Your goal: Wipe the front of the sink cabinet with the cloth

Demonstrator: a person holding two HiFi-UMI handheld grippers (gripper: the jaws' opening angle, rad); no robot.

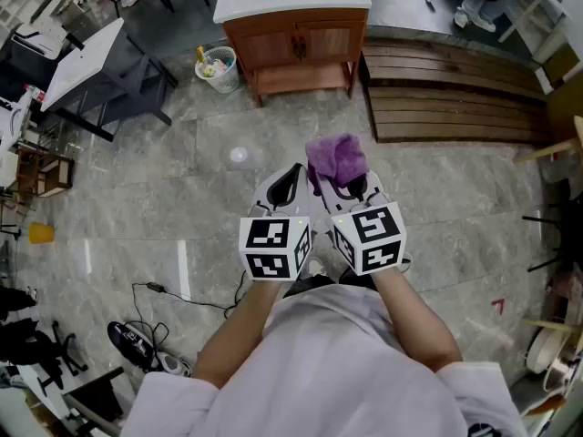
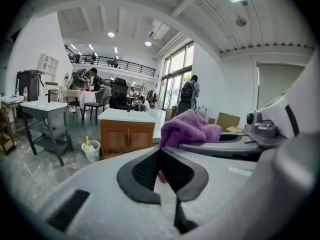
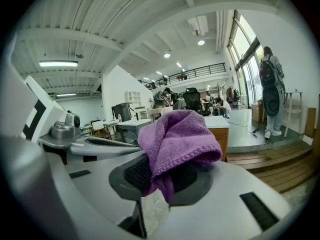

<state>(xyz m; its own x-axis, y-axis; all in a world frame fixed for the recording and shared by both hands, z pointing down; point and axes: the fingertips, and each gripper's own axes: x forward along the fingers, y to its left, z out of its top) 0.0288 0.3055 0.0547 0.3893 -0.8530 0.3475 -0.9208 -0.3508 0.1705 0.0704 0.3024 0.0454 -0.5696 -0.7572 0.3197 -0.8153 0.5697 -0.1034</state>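
A: The right hand-held gripper [image 3: 167, 176] has its jaws clamped on the purple cloth [image 3: 177, 139]. The fabric bunches up over the tips and a fold hangs down between them.

B: And the left hand-held gripper [image 2: 161, 169]?

A: Its jaws are together with the pads meeting at the tips, and nothing is held between them. The purple seen past them is the other gripper's load.

B: How do the two sit in the head view?

A: Side by side, close in front of the person's chest. The left hand-held gripper [image 1: 290, 182] is just beside the right hand-held gripper [image 1: 342, 185], and the cloth [image 1: 337, 157] sticks out ahead of the right one, above the floor [image 1: 182, 180].

B: Where is the sink cabinet [image 1: 296, 48]?

A: Well apart from both grippers, standing on the floor at the far side with its wooden doors facing the person and a white top over them. The cloth is not touching it.

B: Anything next to it?

A: A small bin [image 1: 219, 69] stands just beside the cabinet's left side as the head view shows it, and a wooden platform [image 1: 446, 89] runs off from the other side.
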